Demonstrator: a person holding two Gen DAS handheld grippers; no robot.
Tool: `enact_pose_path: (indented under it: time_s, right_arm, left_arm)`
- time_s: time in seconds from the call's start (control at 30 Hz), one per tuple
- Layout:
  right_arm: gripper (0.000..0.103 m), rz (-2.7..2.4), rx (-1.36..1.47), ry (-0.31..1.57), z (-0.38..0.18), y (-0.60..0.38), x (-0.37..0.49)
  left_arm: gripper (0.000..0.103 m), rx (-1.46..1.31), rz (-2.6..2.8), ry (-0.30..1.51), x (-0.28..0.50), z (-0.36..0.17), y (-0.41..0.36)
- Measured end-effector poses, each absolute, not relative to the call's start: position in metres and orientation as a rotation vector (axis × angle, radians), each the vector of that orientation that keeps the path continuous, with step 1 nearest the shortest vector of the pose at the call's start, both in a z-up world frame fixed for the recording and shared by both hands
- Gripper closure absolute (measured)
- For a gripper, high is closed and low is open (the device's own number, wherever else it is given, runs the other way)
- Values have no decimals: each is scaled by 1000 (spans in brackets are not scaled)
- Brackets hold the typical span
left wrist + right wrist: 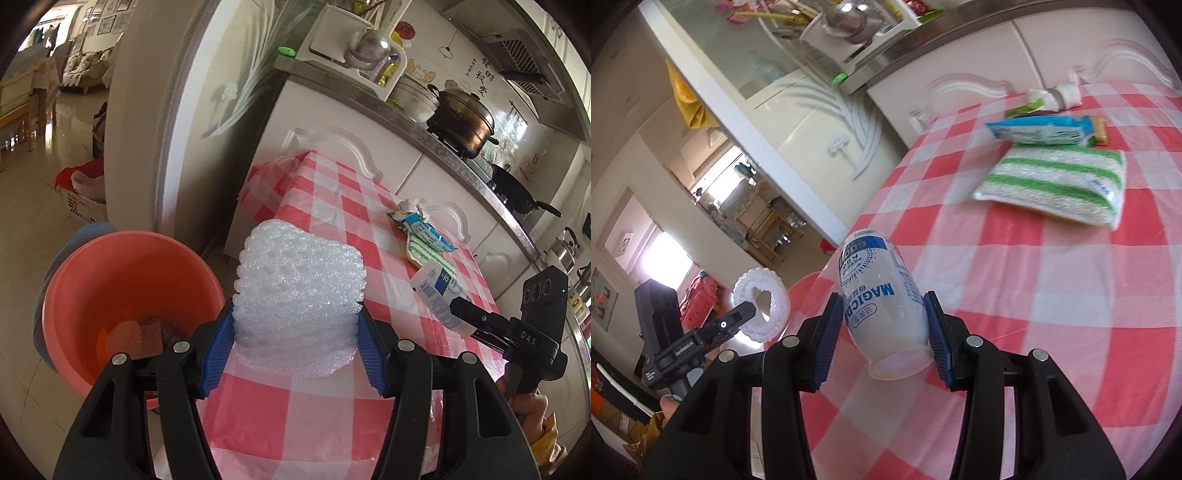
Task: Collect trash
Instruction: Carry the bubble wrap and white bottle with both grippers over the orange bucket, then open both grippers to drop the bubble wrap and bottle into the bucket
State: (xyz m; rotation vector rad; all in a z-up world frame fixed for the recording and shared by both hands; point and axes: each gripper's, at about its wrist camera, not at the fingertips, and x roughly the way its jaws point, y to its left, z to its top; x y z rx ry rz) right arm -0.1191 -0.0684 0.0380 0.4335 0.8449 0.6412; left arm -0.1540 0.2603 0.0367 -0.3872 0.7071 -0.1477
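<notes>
- While both loads hang above the red-checked bench (pixel 332 206), the relation that matters is where the orange basin (pixel 122 258) sits: off the bench's edge, low and to the left of the left hand-held gripper (pixel 297 332) in that gripper's own view.
- Left hand-held gripper: its blue pads press on both sides of a white foam net sleeve (pixel 301 280), so it is holding that sleeve, which stands up and away from the fingers, clear of the cloth. The basin's rim lies just beside this gripper, with something already lying in its bottom.
- Right hand-held gripper (pixel 882 332): clamped about a white bottle with a blue label (pixel 882 295), gripped near its base end. The bottle's long axis runs forward along the fingers, tilted up off the bench.
- Judged from the two views, the left hand is the nearer to the basin; the right one is farther over the bench and would have to cross more of it.
- Left on the bench, well apart from both grippers: a green-striped sponge pack (pixel 1060 184) and a blue wrapper (pixel 1038 131) beyond it.
</notes>
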Motion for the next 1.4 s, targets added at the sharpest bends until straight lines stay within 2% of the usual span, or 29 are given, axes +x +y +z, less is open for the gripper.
enact_pose_path:
  time_s: [0.63,1.13,1.2,1.3,1.4]
  right_arm:
    - [56,885,208,973,56,89,-128]
    - [56,931,26,1034,39,176,-100]
    - [53,919,2,1038,33,179,-98]
    - [36,904,5,1032,31,178,-97]
    - [32,889,17,996,36,166,-99]
  left_arm:
    - [41,-549,67,671,-185,14,374]
    - [40,-485,136,760,-167,-14,382]
    - [37,-473,146,778,-164,-19,381]
    - [29,-467,151,815,-158,-28,380]
    - [21,-464,172,836,-157,-33,380]
